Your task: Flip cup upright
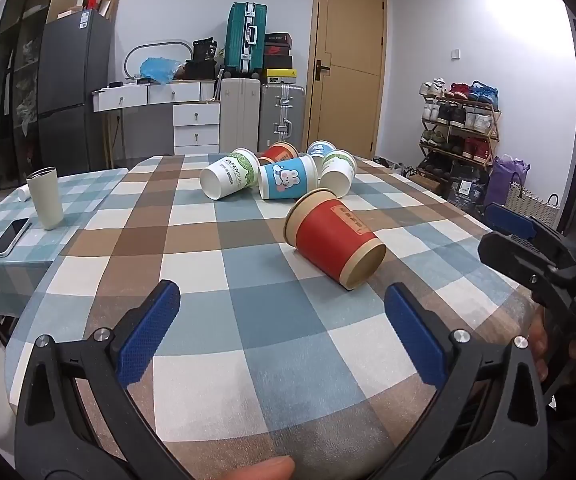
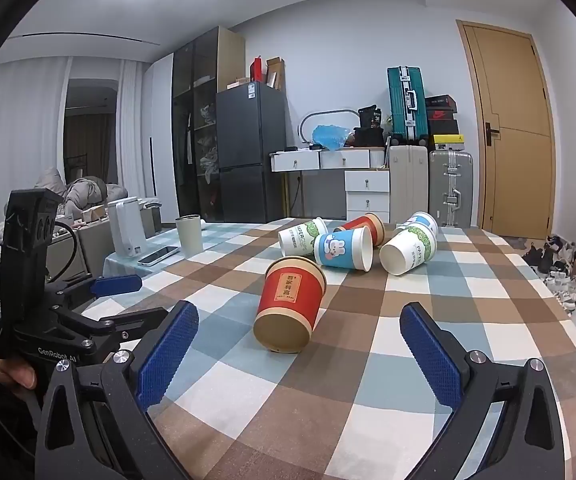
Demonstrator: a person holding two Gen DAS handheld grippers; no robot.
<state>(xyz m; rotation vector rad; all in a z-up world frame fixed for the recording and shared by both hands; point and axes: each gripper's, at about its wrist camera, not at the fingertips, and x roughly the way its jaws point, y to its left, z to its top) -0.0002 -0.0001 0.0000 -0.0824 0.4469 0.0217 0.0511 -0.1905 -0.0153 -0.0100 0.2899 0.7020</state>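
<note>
A red cup [image 1: 333, 236] lies on its side on the checked tablecloth [image 1: 224, 272], its base end turned toward the grippers and its rim end pointing away toward the far cups. It sits apart from the cluster of five more tipped cups [image 1: 280, 174] behind it, with bare cloth on its left, right and near sides. The table's right edge [image 1: 499, 276] curves round close beside the red cup; to the left the cloth runs wide before it meets a second table carrying a tall cream tumbler [image 1: 46, 198] and a phone [image 1: 10, 237].

The left gripper [image 1: 282, 336] hovers low over the near part of the table, level and aimed forward, its blue fingers [image 1: 148, 334] spread wide with nothing between them; the red cup lies ahead and slightly right of its gap. The right gripper [image 2: 299, 364] is held likewise, fingers [image 2: 431, 356] wide apart and empty, the red cup [image 2: 289, 308] just ahead between their lines. The two grippers sit side by side near the table's front edge.
</note>
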